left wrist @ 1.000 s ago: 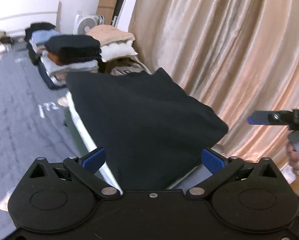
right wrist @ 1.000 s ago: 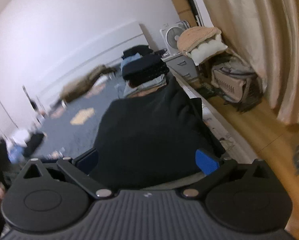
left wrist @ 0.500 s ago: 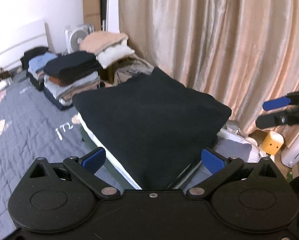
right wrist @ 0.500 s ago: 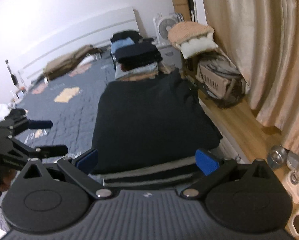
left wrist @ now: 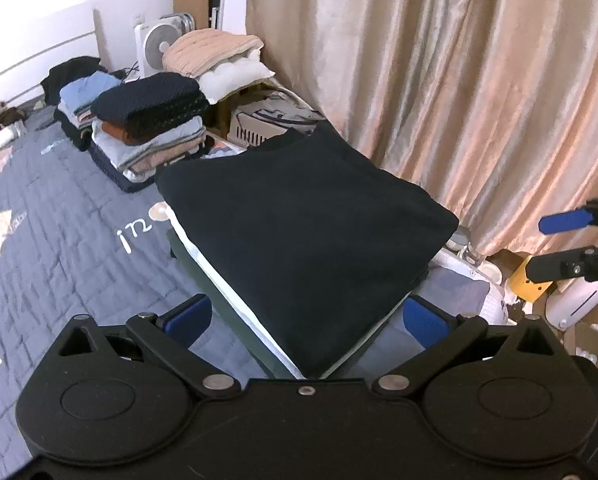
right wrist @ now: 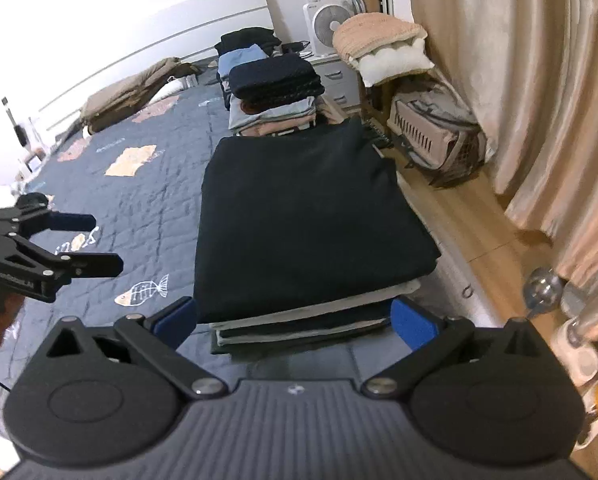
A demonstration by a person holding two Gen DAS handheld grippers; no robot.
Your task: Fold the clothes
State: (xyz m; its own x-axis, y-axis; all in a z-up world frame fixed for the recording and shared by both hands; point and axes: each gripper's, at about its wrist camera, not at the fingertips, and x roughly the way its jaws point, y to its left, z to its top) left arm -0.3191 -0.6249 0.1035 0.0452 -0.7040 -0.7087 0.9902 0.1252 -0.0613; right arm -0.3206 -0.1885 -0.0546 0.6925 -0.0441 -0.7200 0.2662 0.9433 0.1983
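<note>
A folded black garment (left wrist: pixel 299 220) (right wrist: pixel 307 216) lies flat on top of a low stack of folded clothes (right wrist: pixel 299 320) at the edge of the bed. My left gripper (left wrist: pixel 305 318) is open, its blue pads (left wrist: pixel 189 316) spread wide on either side of the garment's near corner and held back from it. My right gripper (right wrist: pixel 295 320) is also open, with its pads (right wrist: pixel 413 322) flanking the stack's near end without touching it. Each gripper shows in the other's view, open and empty: the right gripper (left wrist: pixel 567 240) and the left gripper (right wrist: pixel 91 240).
Further piles of folded clothes (left wrist: pixel 147 120) (right wrist: pixel 275 80) stand farther along the dark quilt (right wrist: pixel 139 184). A beige curtain (left wrist: pixel 459 80), a pet carrier (right wrist: pixel 431 136), a fan (right wrist: pixel 331 24), wooden floor (right wrist: pixel 471 232) and small bottles and cups (right wrist: pixel 547 288) lie beside the bed.
Both grippers have drawn back from the black garment, which now looks smaller and lies settled on the stack. Each gripper has come into the other's view.
</note>
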